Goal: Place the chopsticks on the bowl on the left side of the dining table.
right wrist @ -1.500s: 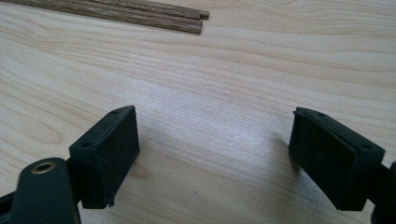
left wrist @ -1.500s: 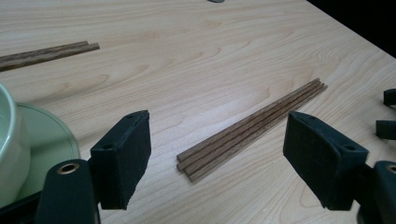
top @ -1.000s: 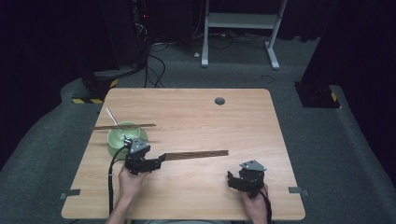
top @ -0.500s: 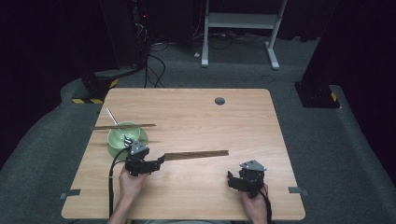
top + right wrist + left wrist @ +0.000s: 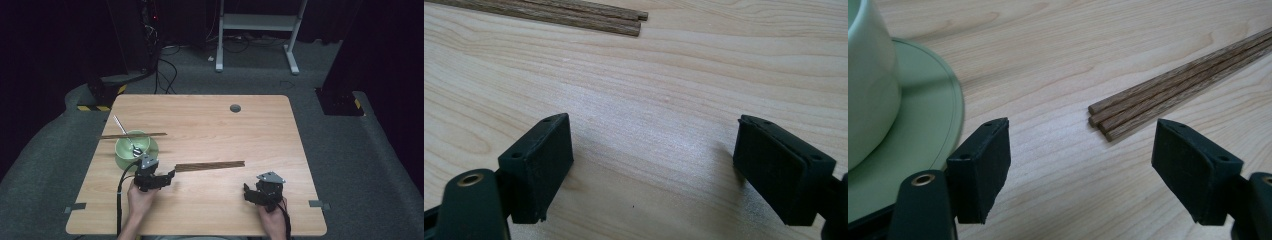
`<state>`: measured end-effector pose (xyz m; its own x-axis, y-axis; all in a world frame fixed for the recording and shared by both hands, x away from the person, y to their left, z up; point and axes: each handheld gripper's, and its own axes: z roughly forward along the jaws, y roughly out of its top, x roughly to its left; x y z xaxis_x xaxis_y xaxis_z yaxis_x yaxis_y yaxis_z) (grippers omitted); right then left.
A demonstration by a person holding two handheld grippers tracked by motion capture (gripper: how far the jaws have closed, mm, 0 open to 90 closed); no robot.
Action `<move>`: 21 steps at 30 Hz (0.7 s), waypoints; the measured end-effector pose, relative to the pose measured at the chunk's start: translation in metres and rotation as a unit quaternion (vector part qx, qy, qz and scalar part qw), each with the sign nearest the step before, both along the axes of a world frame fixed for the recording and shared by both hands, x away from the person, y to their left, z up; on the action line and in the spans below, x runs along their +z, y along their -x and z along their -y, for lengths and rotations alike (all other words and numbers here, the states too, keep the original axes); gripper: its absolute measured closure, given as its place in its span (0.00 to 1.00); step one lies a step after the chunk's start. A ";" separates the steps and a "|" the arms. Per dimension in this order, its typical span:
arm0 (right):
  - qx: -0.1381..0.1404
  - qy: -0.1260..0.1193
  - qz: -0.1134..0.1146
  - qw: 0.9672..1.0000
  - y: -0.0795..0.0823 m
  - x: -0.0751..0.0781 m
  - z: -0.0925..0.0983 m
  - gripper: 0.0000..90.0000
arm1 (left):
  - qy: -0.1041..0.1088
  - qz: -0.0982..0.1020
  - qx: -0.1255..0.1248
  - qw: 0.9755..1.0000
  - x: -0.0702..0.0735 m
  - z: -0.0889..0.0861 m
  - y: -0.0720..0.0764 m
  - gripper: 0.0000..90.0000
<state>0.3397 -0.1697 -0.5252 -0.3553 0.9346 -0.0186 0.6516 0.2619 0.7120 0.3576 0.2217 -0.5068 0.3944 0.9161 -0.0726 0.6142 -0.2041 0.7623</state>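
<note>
Honestly, the left hand-held gripper [image 5: 1080, 165] is hanging wide open just short of the chopsticks [image 5: 1168, 82] beside the green bowl [image 5: 134, 148], so closing now is probably catching just air or scattering the bundle.

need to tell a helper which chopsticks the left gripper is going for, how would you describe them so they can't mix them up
Start at the green bowl on the table's left side. Just right of it, ahead of the open left gripper, lies a bundle of dark wooden chopsticks flat on the bare table. The other chopsticks rest across the bowl's rim.
</note>
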 end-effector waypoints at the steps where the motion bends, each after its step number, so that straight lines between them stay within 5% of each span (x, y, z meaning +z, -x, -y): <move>1: 0.000 0.000 0.000 1.000 0.000 0.000 0.000 0.18 | -0.002 0.000 -0.001 1.000 -0.001 0.000 0.000 0.27; 21: 0.000 0.000 0.000 1.000 0.000 0.000 0.000 0.18 | -0.028 -0.005 0.015 0.999 -0.016 -0.003 0.006 0.26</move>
<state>0.3397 -0.1697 -0.5252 -0.3553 0.9346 -0.0185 0.6517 0.2619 0.7118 0.3520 0.2243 -0.5224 0.3664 0.9301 -0.0254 0.6284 -0.2273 0.7440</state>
